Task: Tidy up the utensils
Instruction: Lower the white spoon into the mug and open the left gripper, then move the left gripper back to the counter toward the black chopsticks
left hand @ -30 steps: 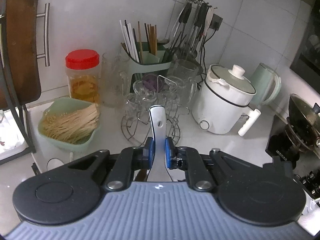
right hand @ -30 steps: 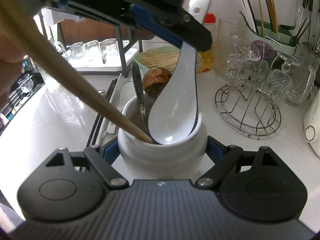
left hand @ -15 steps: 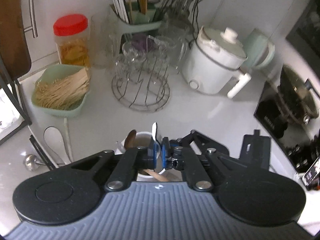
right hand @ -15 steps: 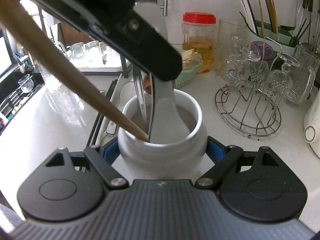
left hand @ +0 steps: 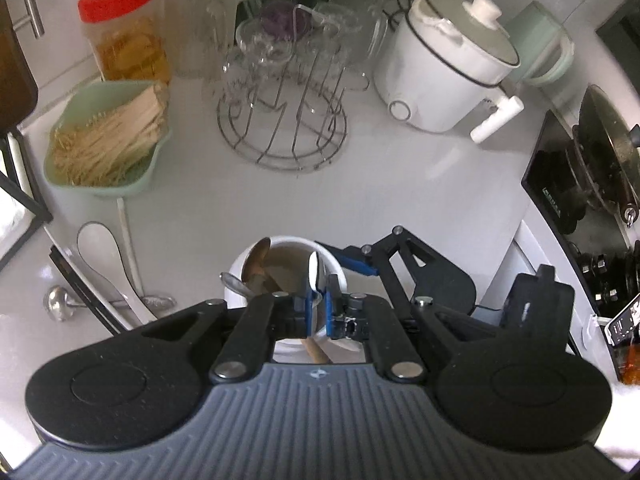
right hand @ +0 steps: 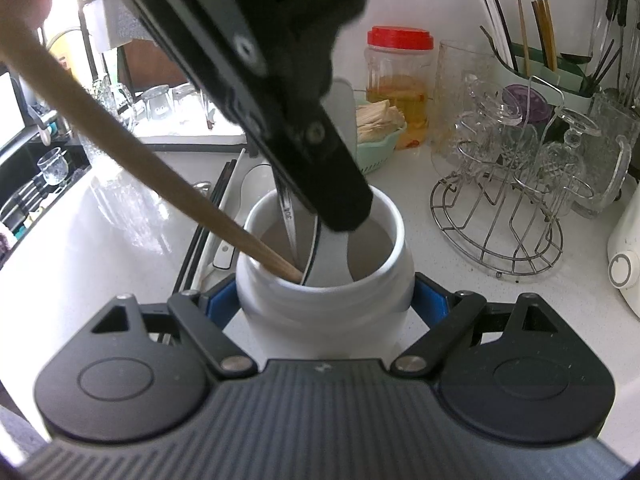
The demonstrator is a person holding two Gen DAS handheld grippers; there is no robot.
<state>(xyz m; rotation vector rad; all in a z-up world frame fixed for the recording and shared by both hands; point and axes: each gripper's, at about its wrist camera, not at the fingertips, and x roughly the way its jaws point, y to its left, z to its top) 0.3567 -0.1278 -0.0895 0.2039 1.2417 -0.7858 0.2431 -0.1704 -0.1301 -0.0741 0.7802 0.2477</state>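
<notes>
A white jar stands on the counter, and my right gripper is shut on its sides with the blue pads. Inside it lean a wooden handle and a metal spoon. My left gripper points steeply down over the jar's mouth, shut on a white ceramic spoon. In the right wrist view that spoon's lower end sits inside the jar under the left gripper's black fingers. On the counter to the jar's left lie a white spoon, black chopsticks and a metal ladle.
Behind the jar are a wire rack of glasses, a green basket of sticks, a red-lidded jar, a white cooker and a green kettle. A stove with a pan is at the right.
My left gripper has tipped from near level to steeply downward and carried the white spoon down into the jar. The right gripper and the jar have stayed still.
</notes>
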